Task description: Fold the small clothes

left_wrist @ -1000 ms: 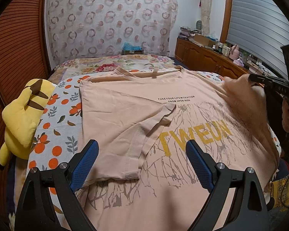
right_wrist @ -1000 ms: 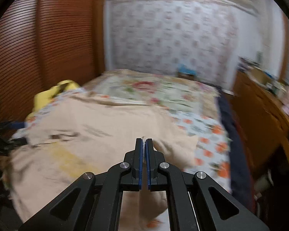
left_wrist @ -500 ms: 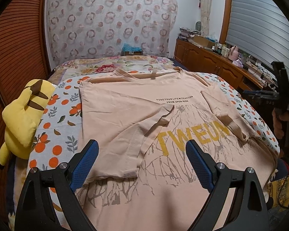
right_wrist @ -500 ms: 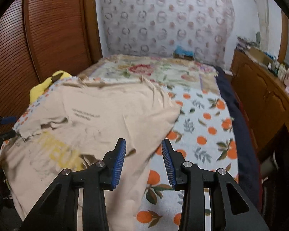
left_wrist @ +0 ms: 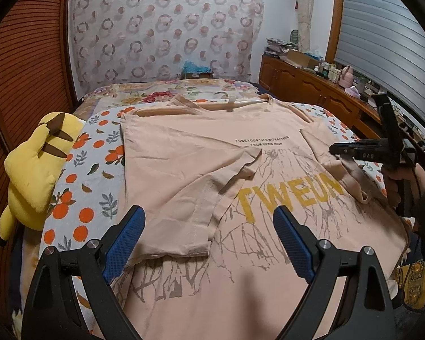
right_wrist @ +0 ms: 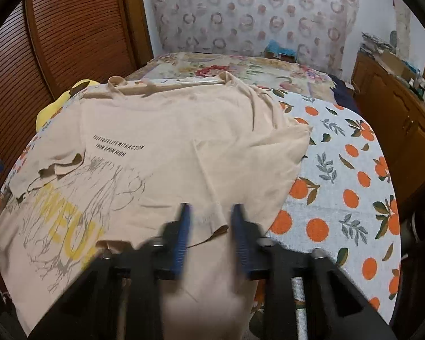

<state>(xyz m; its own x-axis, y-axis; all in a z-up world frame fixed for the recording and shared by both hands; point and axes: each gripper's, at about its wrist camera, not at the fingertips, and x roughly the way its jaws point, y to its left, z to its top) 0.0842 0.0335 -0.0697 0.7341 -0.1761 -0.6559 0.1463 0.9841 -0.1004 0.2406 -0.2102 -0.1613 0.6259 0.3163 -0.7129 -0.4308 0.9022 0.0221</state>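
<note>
A peach T-shirt (left_wrist: 212, 155) with yellow letters lies flat on the bed, its left side and sleeve (left_wrist: 235, 170) folded inward. My left gripper (left_wrist: 209, 238) hovers open over the shirt's lower part, with nothing between its blue pads. In the right wrist view the shirt (right_wrist: 170, 130) has its right sleeve (right_wrist: 212, 198) laid inward over the body. My right gripper (right_wrist: 211, 226) is blurred, and its jaws are closing around that sleeve's hem but still stand apart. It also shows side-on at the shirt's right edge (left_wrist: 333, 149), held by a hand.
A yellow plush toy (left_wrist: 36, 170) sits at the bed's left edge by the slatted wardrobe door (right_wrist: 70, 42). The orange-print sheet (right_wrist: 340, 184) lies bare to the shirt's right. A cluttered wooden cabinet (left_wrist: 311, 85) runs along the right wall.
The right gripper opened and let the right sleeve fall onto the shirt, then came down toward the sleeve hem with its jaws narrowing. The left gripper stayed put.
</note>
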